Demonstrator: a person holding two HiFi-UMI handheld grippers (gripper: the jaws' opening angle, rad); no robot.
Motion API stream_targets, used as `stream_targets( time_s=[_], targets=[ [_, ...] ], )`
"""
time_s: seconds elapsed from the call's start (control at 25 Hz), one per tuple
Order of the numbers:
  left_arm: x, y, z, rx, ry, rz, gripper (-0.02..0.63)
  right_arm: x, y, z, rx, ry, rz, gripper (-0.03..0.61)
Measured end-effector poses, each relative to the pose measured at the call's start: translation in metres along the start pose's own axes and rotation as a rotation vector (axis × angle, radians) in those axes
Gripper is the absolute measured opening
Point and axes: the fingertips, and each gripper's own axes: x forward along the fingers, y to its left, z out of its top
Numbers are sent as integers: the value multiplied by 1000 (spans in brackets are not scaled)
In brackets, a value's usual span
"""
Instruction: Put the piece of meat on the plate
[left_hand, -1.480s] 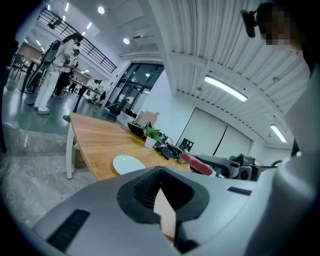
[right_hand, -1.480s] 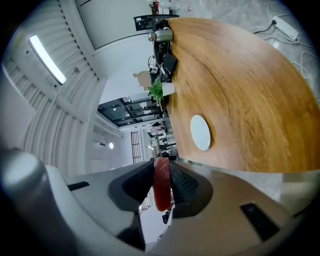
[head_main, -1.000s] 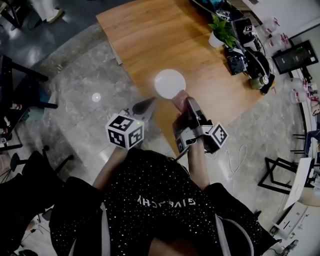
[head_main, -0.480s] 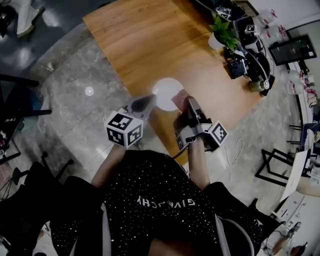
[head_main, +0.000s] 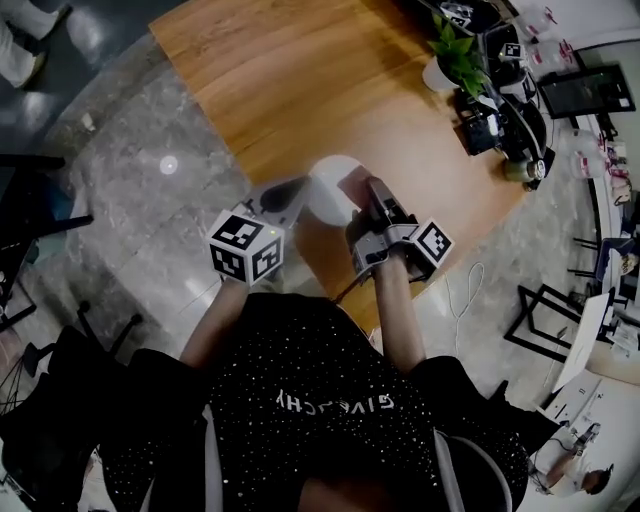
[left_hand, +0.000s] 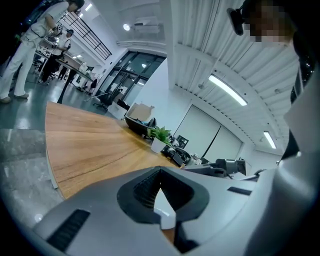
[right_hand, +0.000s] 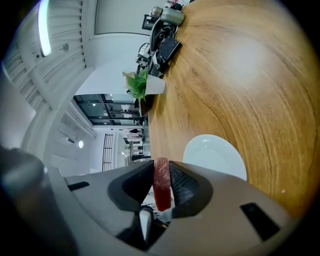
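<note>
The red slab of raw meat (right_hand: 161, 186) is seen standing on edge between the ribbed black pads of the right gripper (head_main: 368, 192), and the jaws are clenched on its two flat faces. The meat is carried at the right rim of the round white plate (right_hand: 216, 156), on the person's side. Whether it is touching the plate cannot be told.

The plate itself is laid flat on the light brown wooden table (head_main: 300, 80), close to the table's near edge. Just beside the plate's left rim the left gripper (left_hand: 160, 171) is held, its jaws pressed together with nothing caught between them.

On the person's side of the plate, the two black-and-white marker cubes of the grippers are seen side by side. Well beyond the plate, at the far right of the table, a green plant in a small white pot (head_main: 447, 62) is found, and dark electronic gear (head_main: 495, 125) is clustered just beside it. To the left of the plate, past the table's edge, grey marbled floor (head_main: 150, 230) is shown.
</note>
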Motion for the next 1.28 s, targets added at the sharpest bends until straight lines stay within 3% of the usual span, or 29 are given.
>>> stream_targets(
  time_s=[0.36, 0.8, 1.28],
  targets=[
    [1, 16, -16, -62, 3, 21, 9, 33, -39, -15, -68, 89, -180, 98],
    [-4, 34, -25, -103, -4, 63, 9, 43, -59, -15, -95, 113, -263, 98],
    [3, 29, -30, -116, 16, 54, 9, 49, -64, -17, -84, 162, -293, 100]
  ],
)
